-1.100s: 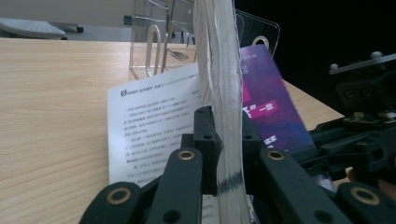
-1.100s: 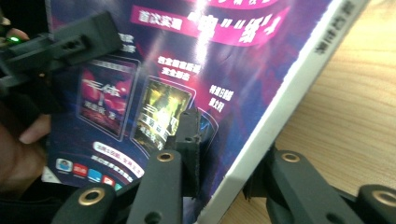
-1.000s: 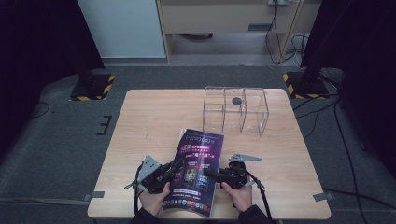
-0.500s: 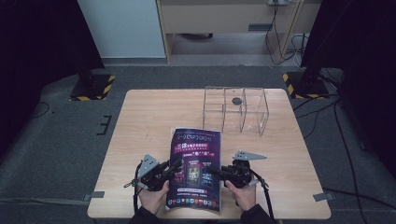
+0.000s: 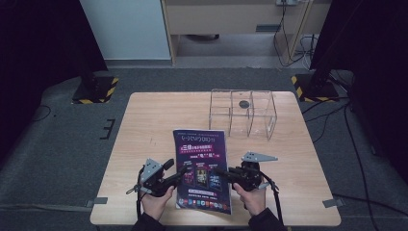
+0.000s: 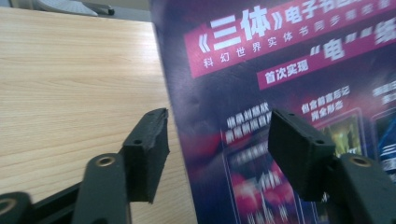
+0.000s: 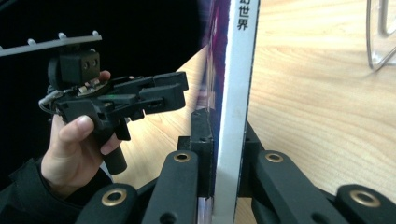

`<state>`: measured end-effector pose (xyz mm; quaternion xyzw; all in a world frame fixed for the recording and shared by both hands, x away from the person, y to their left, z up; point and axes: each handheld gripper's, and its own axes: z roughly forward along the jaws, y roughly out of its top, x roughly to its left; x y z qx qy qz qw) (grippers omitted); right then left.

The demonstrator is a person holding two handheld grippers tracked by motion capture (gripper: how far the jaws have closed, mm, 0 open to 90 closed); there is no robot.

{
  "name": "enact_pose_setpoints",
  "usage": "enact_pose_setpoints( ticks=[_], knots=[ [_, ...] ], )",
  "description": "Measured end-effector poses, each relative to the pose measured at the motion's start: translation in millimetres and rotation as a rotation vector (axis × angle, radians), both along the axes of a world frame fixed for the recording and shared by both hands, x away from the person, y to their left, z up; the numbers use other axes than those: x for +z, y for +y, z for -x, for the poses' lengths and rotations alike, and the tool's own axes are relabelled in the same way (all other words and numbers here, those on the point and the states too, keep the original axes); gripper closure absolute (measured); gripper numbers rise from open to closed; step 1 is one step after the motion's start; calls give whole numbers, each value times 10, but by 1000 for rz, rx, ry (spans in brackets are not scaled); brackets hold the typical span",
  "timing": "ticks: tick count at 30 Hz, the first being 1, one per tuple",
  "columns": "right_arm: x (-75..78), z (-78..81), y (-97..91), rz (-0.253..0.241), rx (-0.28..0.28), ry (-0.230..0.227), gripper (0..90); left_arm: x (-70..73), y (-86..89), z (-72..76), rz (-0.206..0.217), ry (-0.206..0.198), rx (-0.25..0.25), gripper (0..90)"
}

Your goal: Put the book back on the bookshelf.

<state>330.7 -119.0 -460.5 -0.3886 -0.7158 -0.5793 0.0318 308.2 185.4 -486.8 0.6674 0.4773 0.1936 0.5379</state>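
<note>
A purple book [image 5: 202,168] with a white spine [image 7: 240,70] is at the near middle of the wooden table [image 5: 154,120]. My right gripper [image 5: 219,172] is shut on its right edge, jaws pressed on both faces [image 7: 224,140]. My left gripper [image 5: 180,174] is open at the book's left edge. In the left gripper view the cover [image 6: 280,70] lies past the wide-apart jaws [image 6: 224,154], one jaw over bare wood and the other over the cover. In the right gripper view the left gripper [image 7: 177,91] hangs just beside the book, held by a hand [image 7: 70,154].
A clear acrylic organizer [image 5: 243,113] with several compartments stands at the back right of the table, a small black round thing [image 5: 244,103] inside it. Its curved corner [image 7: 380,37] appears in the right gripper view. Bare wood lies left of the book.
The book has swung a little to the left and straightened, its far edge further up the table. Both hands have shifted slightly with it.
</note>
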Motion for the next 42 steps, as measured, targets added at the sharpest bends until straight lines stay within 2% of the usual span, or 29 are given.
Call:
enact_pose_setpoints(
  ticks=[3,6,10,13,17,23,26,35,42],
  knots=[
    [55,1,-18,4,-15,-17,829,-1,38,-5,-5,1,10,309],
    [123,-16,-63,-15,-24,-27,829,-30,94,-31,-18,24,25,284],
    [253,-20,-75,-15,-36,-60,830,-74,153,-63,-40,46,54,263],
    [355,-34,-85,-20,-47,-85,829,-113,202,-87,-67,61,74,250],
    [505,-46,-117,-8,-68,-123,830,-192,246,-132,-103,107,96,232],
    [678,-68,-194,3,-108,-171,829,-289,264,-188,-168,147,117,207],
    [724,-84,-246,4,-127,-189,829,-323,270,-207,-206,152,118,197],
    [807,-131,-363,6,-177,-217,829,-394,294,-252,-277,185,140,189],
    [873,-159,-480,10,-221,-238,829,-428,306,-270,-286,203,147,186]
  ],
)
